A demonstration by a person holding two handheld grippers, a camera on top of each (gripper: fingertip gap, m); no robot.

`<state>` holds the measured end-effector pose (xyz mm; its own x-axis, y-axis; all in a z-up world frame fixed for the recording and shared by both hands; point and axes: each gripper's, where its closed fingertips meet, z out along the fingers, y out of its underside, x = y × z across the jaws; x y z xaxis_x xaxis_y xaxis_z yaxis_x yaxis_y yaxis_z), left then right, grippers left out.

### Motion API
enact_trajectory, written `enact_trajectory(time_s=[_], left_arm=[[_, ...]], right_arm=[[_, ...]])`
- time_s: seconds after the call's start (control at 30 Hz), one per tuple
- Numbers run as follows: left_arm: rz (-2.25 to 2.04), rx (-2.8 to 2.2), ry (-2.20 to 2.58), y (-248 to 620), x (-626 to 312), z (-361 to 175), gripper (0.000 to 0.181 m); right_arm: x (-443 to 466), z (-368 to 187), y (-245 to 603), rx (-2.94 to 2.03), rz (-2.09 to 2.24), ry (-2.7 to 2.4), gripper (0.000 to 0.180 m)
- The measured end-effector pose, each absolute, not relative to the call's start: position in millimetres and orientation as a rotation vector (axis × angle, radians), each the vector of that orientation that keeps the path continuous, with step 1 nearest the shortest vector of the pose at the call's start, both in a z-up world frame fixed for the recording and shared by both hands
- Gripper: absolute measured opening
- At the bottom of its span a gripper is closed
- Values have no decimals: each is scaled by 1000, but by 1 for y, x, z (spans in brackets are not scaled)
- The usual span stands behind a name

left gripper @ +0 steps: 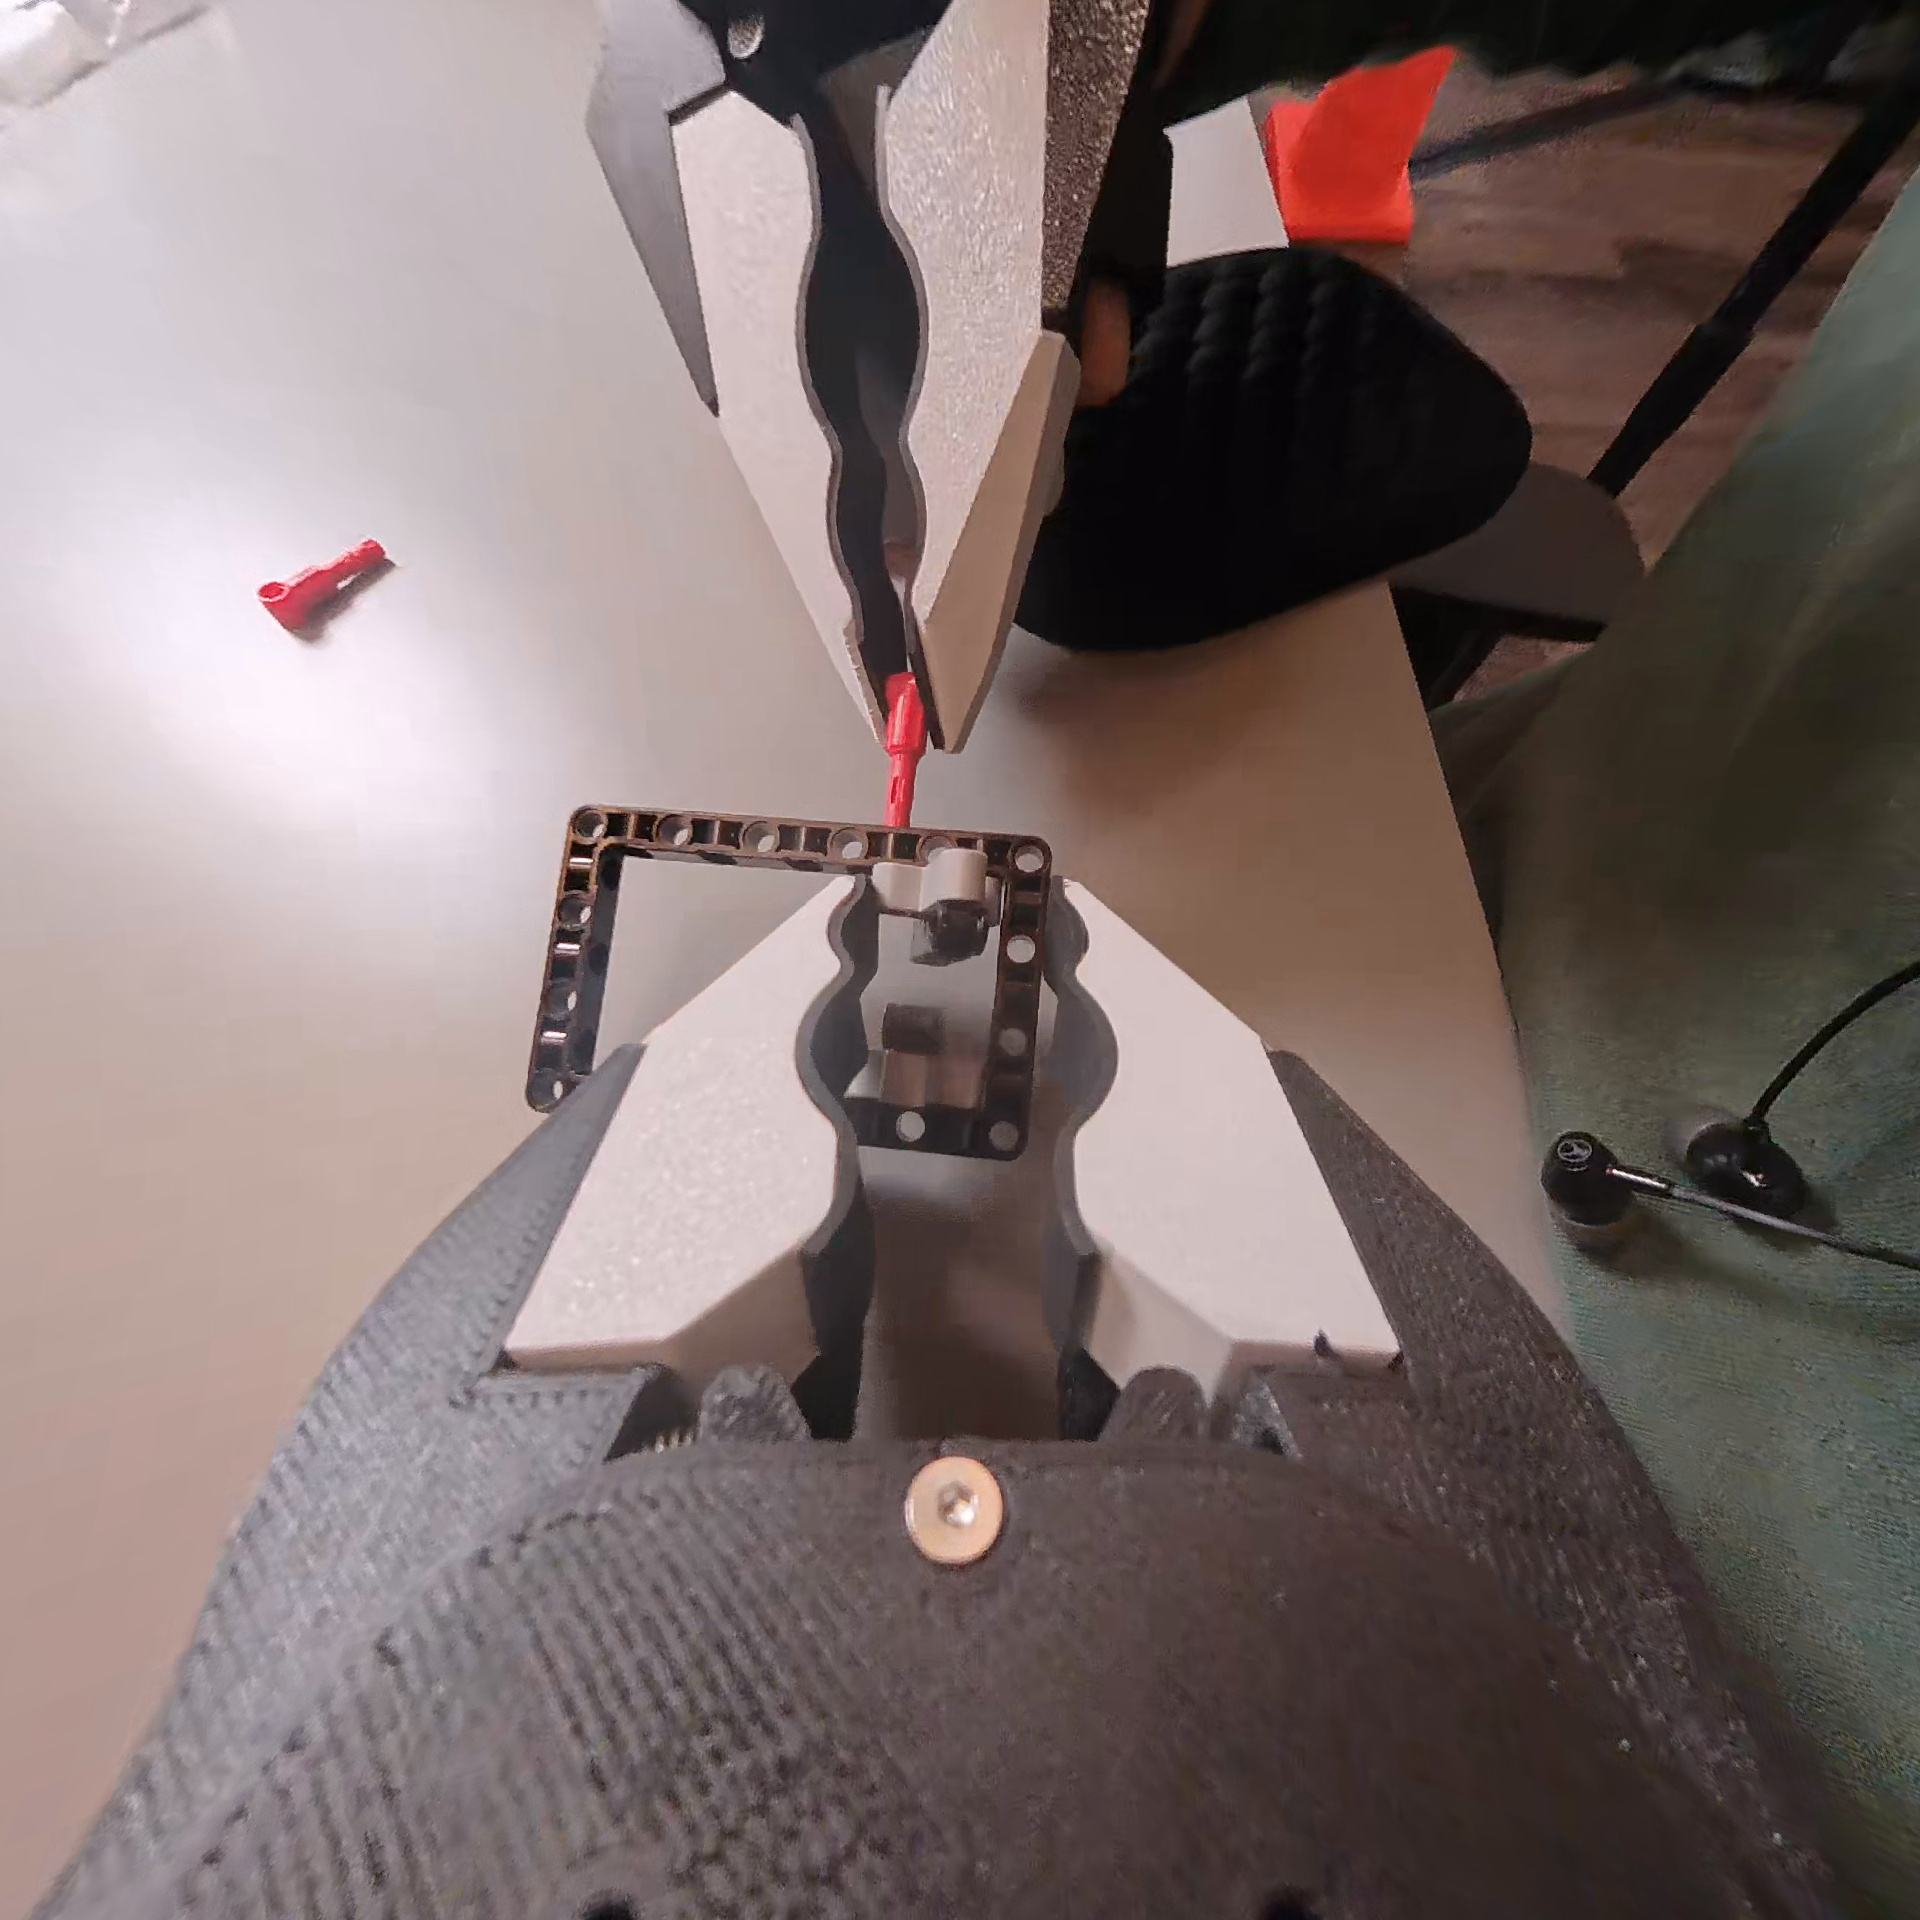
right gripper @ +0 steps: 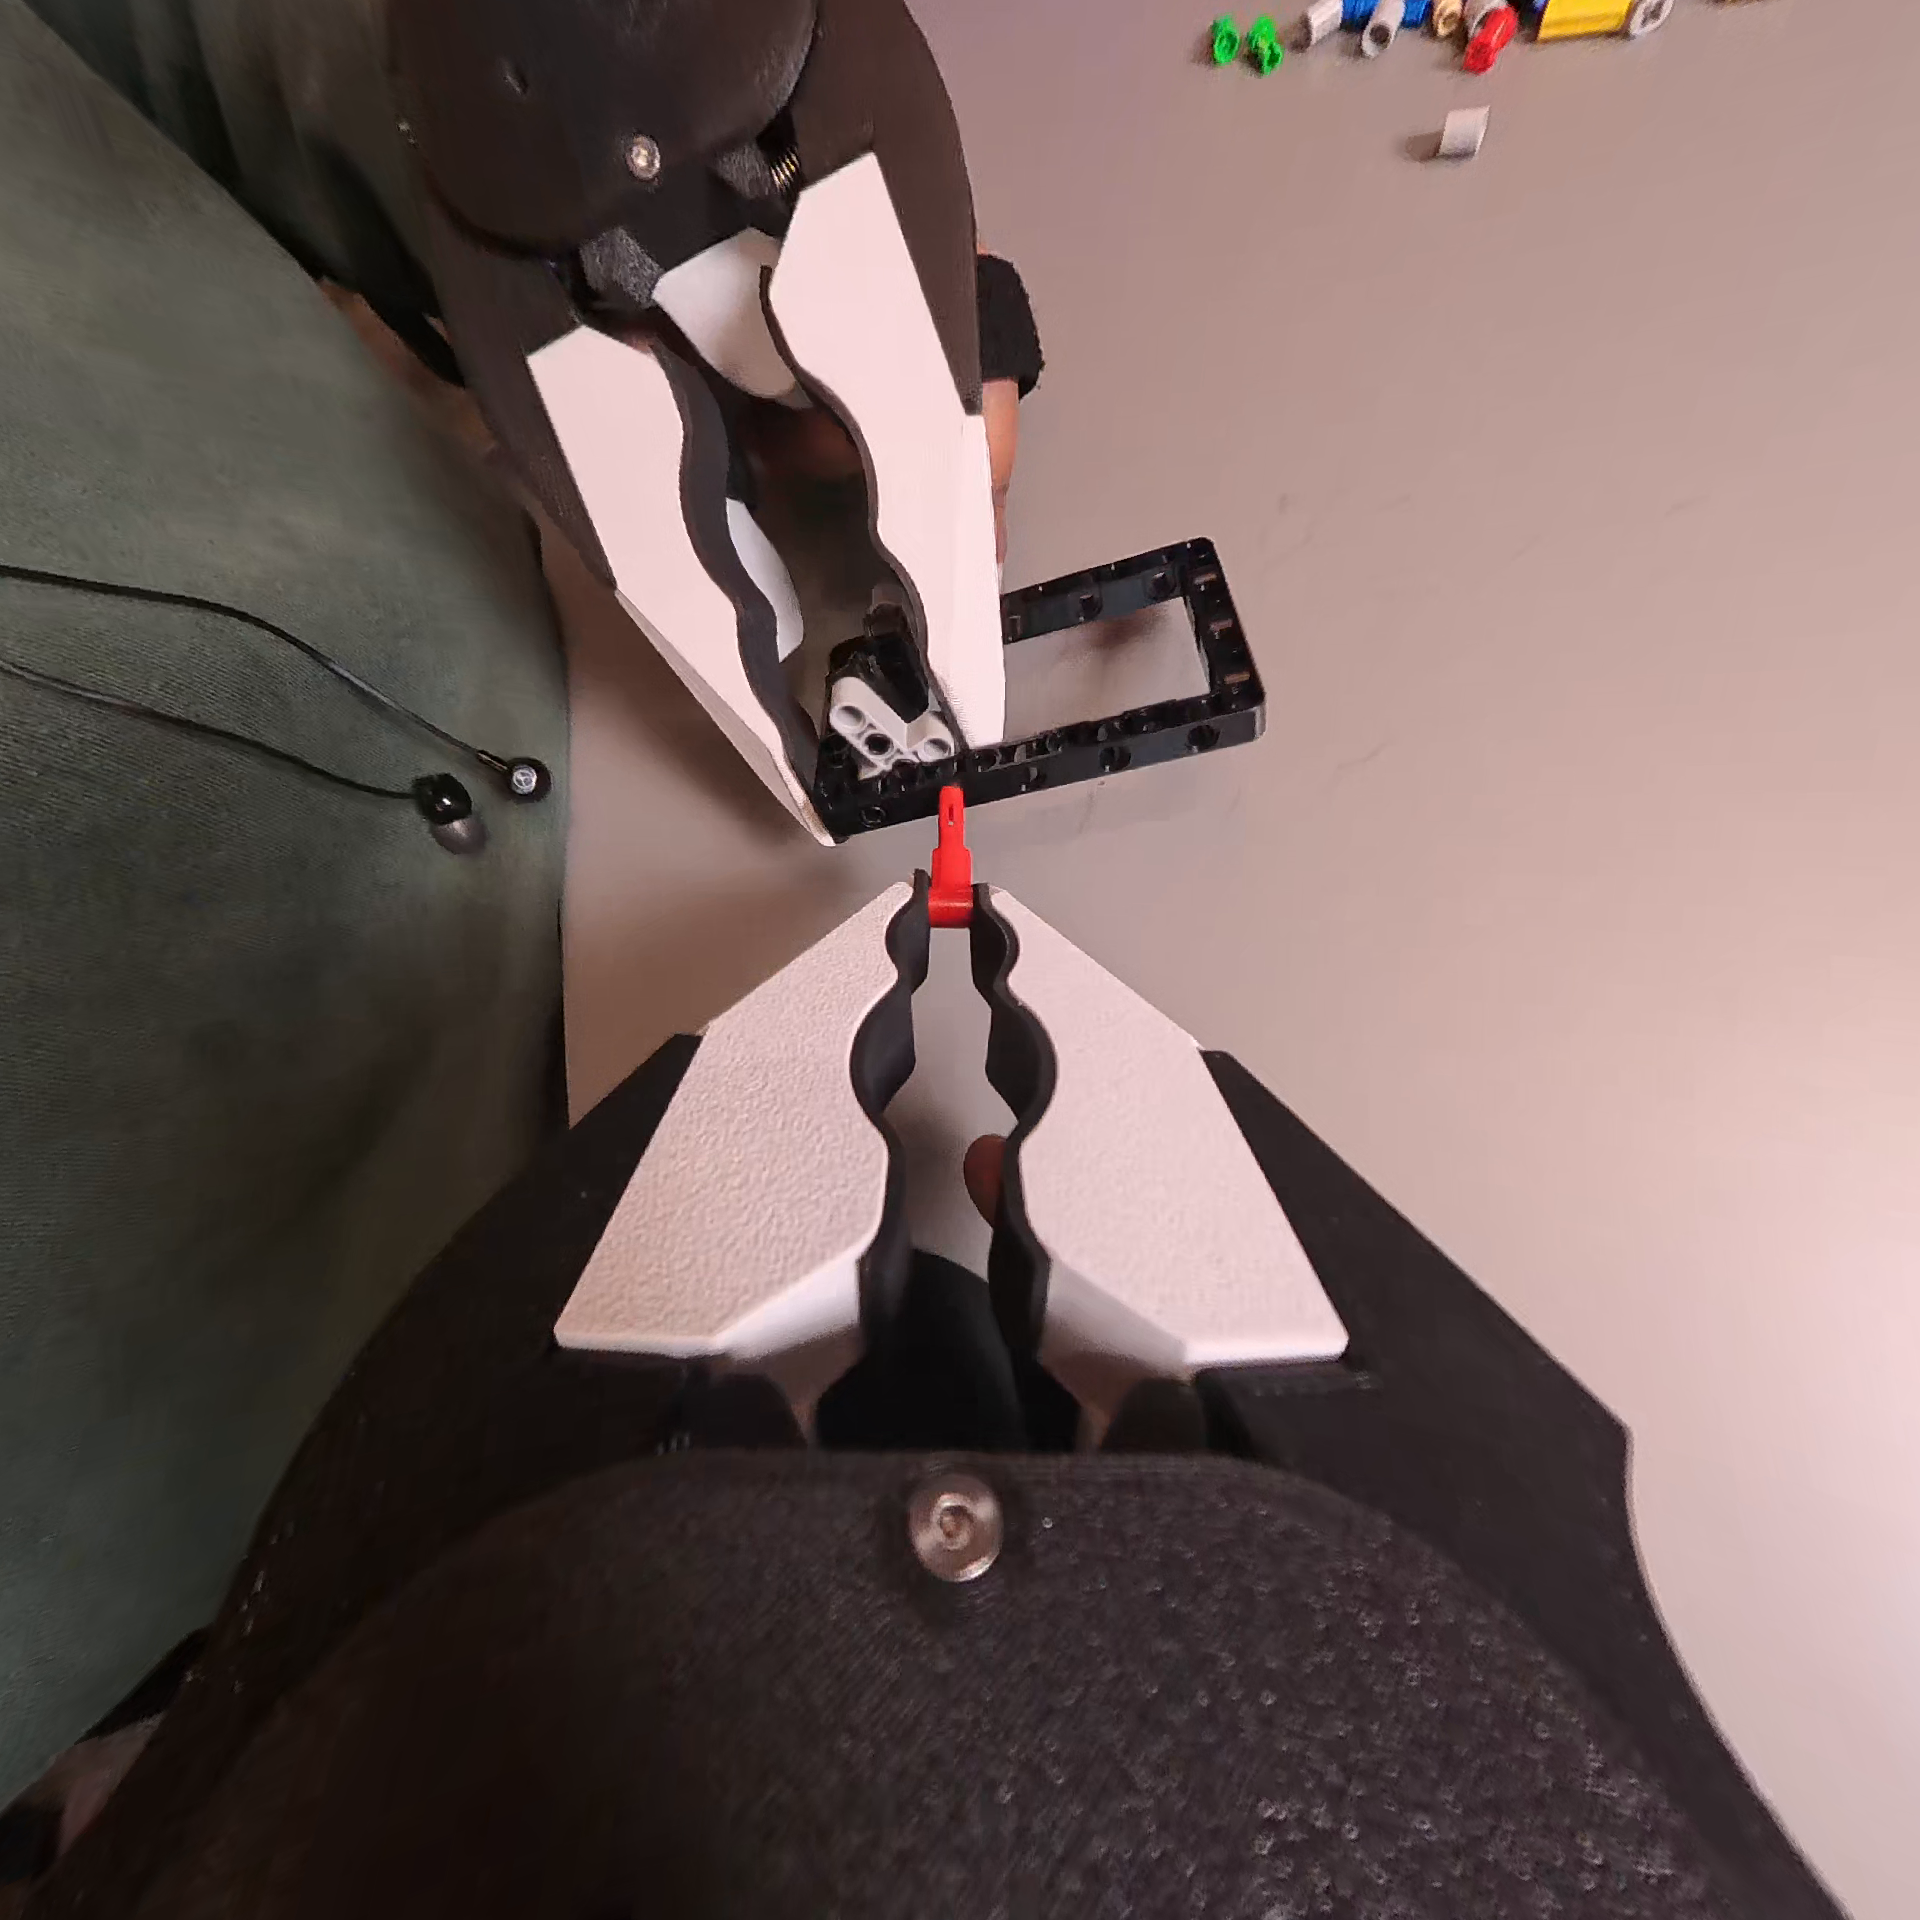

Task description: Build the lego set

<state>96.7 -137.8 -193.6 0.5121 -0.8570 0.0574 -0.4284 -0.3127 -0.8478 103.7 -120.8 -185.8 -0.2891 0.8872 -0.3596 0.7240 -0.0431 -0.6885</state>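
My left gripper [left gripper: 951, 896] is shut on one end of a black rectangular lego frame [left gripper: 727, 833] and holds it just above the table. Grey connectors [left gripper: 951, 871] with a black piece sit inside that end. My right gripper [left gripper: 914, 719] comes in from the far side, shut on a red pin [left gripper: 902, 750]. The pin's tip meets the outer side of the frame's long beam. In the right wrist view, my right gripper [right gripper: 949, 902] holds the red pin [right gripper: 948, 862] against the frame [right gripper: 1164, 732], which the left gripper [right gripper: 904, 792] grips.
A second red pin [left gripper: 322, 587] lies on the table to the left. Several loose coloured pieces [right gripper: 1434, 26] and a grey piece [right gripper: 1460, 135] lie far off. Earbuds [left gripper: 1662, 1184] rest on a person's green garment [right gripper: 208, 935] beyond the table edge. A black chair [left gripper: 1299, 436] stands behind. My left and right fingertips are right by each other. From either gripper's tips it is about 20 cm to the grey piece [right gripper: 1460, 135].
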Motion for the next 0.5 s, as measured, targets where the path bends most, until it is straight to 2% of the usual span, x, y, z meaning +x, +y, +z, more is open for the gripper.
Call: enact_trajectory(time_s=[0.5], left_arm=[[-619,-1988,1134,-143,98,-207,31]], right_arm=[[106,-203,-125,-1654,1100,-2078,5]])
